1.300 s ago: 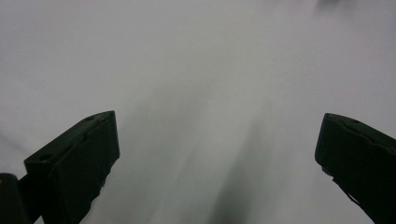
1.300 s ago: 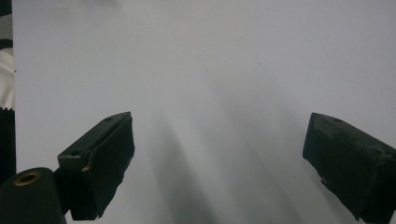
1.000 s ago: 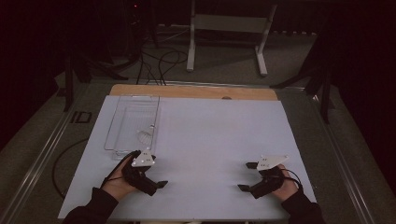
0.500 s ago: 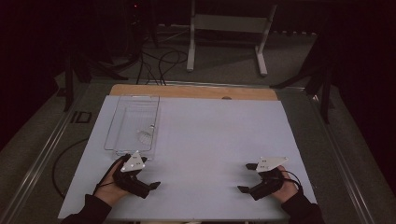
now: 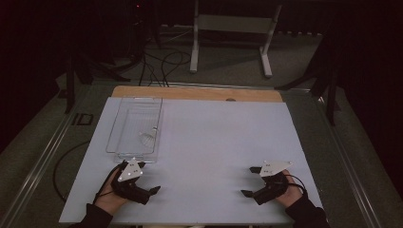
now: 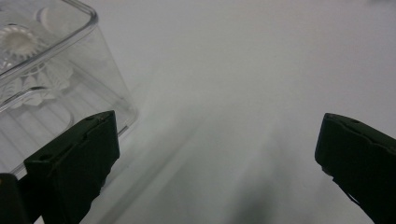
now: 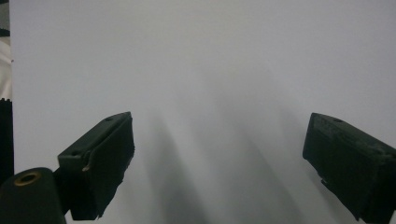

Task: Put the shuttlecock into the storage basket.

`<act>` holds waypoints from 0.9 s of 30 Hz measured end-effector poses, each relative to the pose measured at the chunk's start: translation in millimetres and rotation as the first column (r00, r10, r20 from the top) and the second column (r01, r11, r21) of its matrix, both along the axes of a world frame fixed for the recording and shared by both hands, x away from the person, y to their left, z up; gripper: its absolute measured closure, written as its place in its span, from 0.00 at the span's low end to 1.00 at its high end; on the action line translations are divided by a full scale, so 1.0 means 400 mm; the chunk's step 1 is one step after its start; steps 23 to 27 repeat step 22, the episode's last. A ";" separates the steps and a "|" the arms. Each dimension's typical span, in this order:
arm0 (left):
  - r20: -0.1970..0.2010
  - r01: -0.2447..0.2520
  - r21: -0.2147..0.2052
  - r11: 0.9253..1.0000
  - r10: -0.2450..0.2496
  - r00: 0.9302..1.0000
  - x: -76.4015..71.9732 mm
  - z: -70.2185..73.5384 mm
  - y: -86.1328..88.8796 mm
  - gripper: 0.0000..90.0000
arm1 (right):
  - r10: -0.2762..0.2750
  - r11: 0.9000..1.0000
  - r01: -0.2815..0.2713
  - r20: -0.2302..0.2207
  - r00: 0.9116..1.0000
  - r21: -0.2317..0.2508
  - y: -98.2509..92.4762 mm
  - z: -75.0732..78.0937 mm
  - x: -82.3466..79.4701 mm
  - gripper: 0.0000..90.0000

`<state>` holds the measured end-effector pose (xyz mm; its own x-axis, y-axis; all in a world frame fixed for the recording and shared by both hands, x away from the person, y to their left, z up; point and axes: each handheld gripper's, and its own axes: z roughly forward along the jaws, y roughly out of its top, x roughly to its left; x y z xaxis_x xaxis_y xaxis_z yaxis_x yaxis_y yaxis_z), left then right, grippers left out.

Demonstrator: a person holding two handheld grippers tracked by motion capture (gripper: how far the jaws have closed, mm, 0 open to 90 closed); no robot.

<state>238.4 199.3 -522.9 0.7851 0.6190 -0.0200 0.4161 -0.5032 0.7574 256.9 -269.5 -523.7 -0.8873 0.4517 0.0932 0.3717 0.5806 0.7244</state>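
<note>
A clear plastic tray [image 5: 124, 124] lies on the left of the white table [image 5: 214, 137], with a small pale fluted thing [image 5: 148, 138] inside near its front end. My left gripper [image 5: 148, 177] rests just in front of the tray's near right corner, open and holding nothing. In the left gripper view the tray's corner [image 6: 100, 60] stands beside the left jaw, apart from it, and white fluted pieces [image 6: 18, 42] show through the wall. My right gripper [image 5: 247, 181] lies at the near right of the table, open over bare surface [image 7: 219, 93].
A wooden strip [image 5: 199, 93] runs along the table's far edge. Beyond it stand a metal stand's legs [image 5: 228, 42] and cables [image 5: 157, 61] on the floor. The table's front edge lies close behind both hands.
My left gripper has drawn back a little from the tray toward the table's front edge. The right gripper has stayed where it was.
</note>
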 end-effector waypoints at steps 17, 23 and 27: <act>0.019 -0.074 -0.020 0.997 0.074 0.997 -0.011 -0.007 -0.008 0.00 | 0.002 1.000 -0.002 -0.005 1.000 -0.002 0.002 -0.004 0.002 0.10; 0.015 -0.063 -0.015 0.998 0.063 0.998 -0.012 -0.011 -0.015 0.00 | -0.001 1.000 0.001 -0.001 1.000 -0.004 0.002 -0.003 0.001 0.10; 0.015 -0.063 -0.015 0.998 0.063 0.998 -0.012 -0.011 -0.015 0.00 | -0.001 1.000 0.001 -0.001 1.000 -0.004 0.002 -0.003 0.001 0.10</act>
